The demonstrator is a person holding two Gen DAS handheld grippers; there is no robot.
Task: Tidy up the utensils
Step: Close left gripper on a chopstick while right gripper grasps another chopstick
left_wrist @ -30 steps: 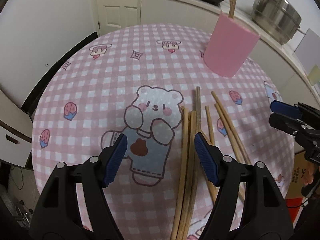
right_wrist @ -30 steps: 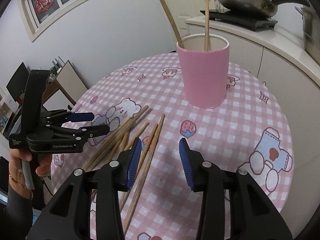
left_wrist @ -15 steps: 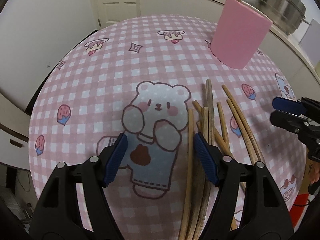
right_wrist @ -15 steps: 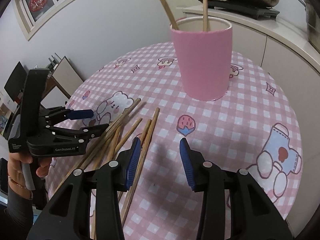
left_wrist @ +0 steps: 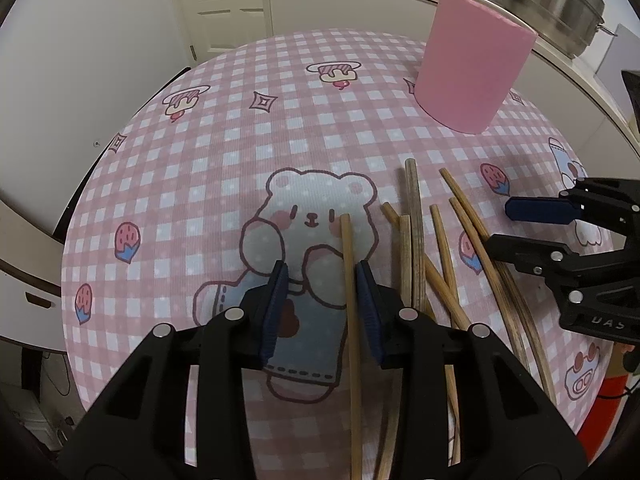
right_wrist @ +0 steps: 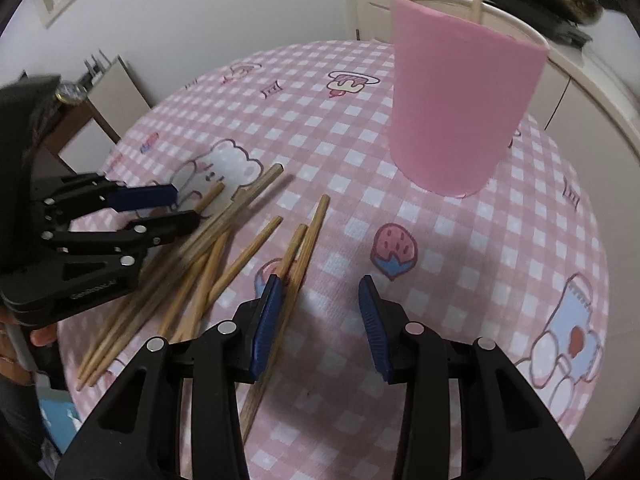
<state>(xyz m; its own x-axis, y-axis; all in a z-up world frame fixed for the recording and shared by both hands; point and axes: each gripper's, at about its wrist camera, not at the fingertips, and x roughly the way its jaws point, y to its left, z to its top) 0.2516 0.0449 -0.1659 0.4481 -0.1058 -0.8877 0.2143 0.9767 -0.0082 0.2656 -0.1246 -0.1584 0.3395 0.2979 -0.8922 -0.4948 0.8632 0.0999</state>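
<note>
- Left tongs (left_wrist: 322, 280) closing around one chopstick (left_wrist: 347, 264) lying on the counter (left_wrist: 224, 160); pads not yet pressing.
- Right tongs (right_wrist: 318, 302) gaping, empty, beside the loose chopstick pile (right_wrist: 208, 264).
- Pick-up step; next, clamp, lift, carry to the pink cup (left_wrist: 472, 72) beyond.

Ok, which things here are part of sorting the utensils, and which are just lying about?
Job:
- chopsticks loose on the table
- pink cup, two sticks in it
- left gripper, closing around one chopstick
- right gripper, open

Lying about:
- steel pot
- frying pan
</note>
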